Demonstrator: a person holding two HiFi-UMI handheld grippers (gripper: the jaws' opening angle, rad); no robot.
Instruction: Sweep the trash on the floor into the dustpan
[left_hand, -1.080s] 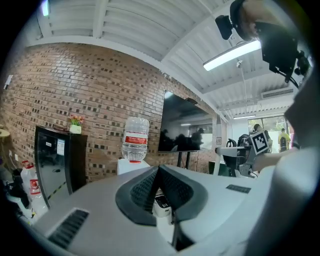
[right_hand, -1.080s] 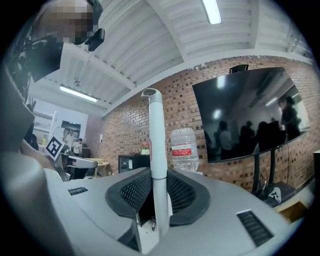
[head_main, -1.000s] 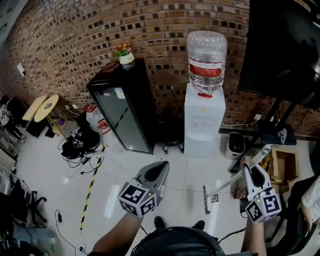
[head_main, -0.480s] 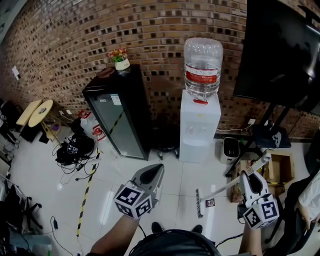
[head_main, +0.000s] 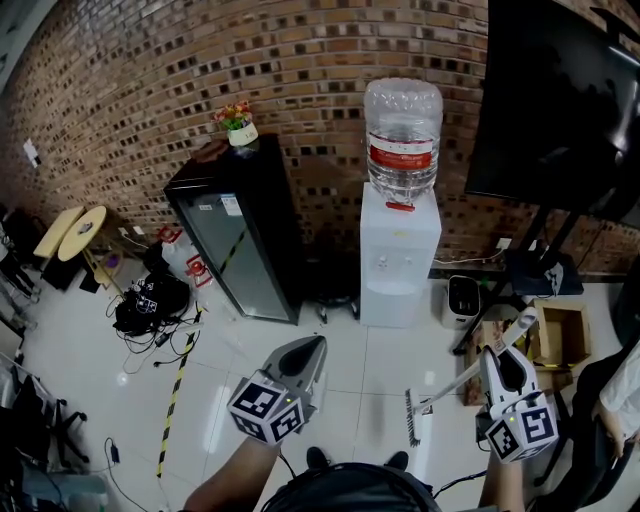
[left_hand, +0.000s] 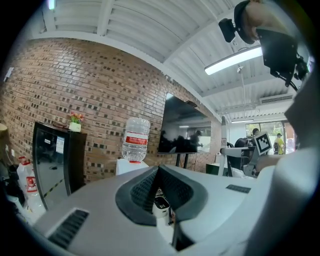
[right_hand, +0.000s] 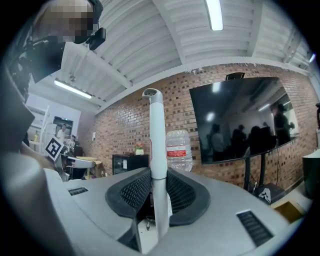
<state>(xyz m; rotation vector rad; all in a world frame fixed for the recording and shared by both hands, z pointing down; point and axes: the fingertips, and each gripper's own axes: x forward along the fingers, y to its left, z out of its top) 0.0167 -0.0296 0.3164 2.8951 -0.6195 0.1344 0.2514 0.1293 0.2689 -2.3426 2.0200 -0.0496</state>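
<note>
Against the brick wall (head_main: 150, 80) stand a black cabinet (head_main: 245, 230) and a white water dispenser (head_main: 398, 250). Over the white floor (head_main: 100, 350), the right gripper (head_main: 497, 358) is clamped on the broom (head_main: 455, 380) by its handle, with the brush head (head_main: 412, 420) low at the tiles between the two grippers. The left gripper (head_main: 316, 345) has its jaws pressed together on nothing.

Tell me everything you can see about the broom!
The broom has a long, thin white handle with a rounded tip, and a narrow dark brush head. It looks light, maybe plastic. The brush head is down low over the shiny white floor, and the handle slants up toward the person's right. The right gripper has its jaws shut on the handle partway up. Whether the bristles touch the floor is too small to tell.
</note>
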